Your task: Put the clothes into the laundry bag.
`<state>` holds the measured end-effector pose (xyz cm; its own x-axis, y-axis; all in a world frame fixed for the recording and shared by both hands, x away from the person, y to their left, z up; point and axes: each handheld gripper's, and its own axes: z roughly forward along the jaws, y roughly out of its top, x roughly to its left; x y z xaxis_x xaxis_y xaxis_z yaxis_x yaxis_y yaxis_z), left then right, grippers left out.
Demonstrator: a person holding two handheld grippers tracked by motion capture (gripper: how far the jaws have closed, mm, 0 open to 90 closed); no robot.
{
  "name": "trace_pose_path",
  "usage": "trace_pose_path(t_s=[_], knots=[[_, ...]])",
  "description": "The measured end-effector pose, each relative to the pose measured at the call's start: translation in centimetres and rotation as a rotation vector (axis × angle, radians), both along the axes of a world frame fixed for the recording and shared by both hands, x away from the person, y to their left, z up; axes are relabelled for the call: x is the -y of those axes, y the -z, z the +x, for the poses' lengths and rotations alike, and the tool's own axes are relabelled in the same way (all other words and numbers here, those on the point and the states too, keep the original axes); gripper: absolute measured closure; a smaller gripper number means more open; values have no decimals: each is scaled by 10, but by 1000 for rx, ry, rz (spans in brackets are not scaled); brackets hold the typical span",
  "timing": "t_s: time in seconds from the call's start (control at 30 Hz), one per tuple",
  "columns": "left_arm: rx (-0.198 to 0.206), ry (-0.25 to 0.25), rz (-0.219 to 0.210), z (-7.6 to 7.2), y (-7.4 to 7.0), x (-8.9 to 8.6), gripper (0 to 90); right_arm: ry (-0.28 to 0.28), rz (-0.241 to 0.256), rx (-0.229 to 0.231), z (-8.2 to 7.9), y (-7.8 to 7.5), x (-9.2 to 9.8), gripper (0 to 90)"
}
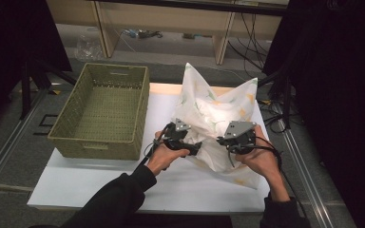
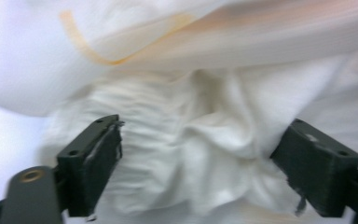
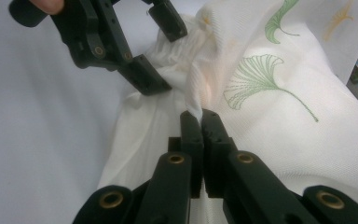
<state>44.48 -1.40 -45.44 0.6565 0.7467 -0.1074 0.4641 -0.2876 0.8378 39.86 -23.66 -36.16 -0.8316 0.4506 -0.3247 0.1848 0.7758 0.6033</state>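
My right gripper (image 3: 200,122) pinches the white leaf-printed pillowcase (image 1: 221,114) hem; beside it my left gripper (image 2: 200,158) gapes wide (bunched cloth between), and should close deep.

Sitting empty at the table's left: a green wicker basket (image 1: 100,113). Lying beyond it on the floor: tangled cables (image 1: 142,34) and clear plastic (image 1: 88,47).
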Motion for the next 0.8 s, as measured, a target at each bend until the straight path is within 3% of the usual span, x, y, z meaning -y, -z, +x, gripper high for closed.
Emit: trace_pose_path(t_s=[0.03,0.1,0.17,0.23,0.33,0.5,0.53,0.57,0.6,0.63,0.73,0.8], knots=[[-5,-15,-33,2,5,0,142,-15,-4,11,1,0,-1,900],[-20,-29,-39,8,14,5,144,-7,-4,3,0,1,-4,900],[11,-35,25,14,20,9,136,-28,-10,12,1,3,-5,900],[2,-57,30,21,23,12,66,-22,-8,4,2,4,-4,900],[-3,-90,37,23,20,10,30,-10,1,-1,2,5,-2,900],[-48,-80,59,24,15,2,42,-6,0,-6,2,5,-3,900],[-70,-65,30,24,16,2,67,-21,-4,2,2,5,-4,900],[-102,-19,28,26,17,0,149,-26,-7,8,2,5,-4,899],[-118,-18,4,27,18,0,221,-26,-6,7,2,5,-5,899],[-163,13,-40,29,19,0,294,-28,-8,-1,2,5,-5,900],[-242,41,-143,32,24,4,485,-24,-4,5,2,6,-4,899],[-274,67,-187,31,26,9,600,-19,3,-12,2,5,-4,900]])
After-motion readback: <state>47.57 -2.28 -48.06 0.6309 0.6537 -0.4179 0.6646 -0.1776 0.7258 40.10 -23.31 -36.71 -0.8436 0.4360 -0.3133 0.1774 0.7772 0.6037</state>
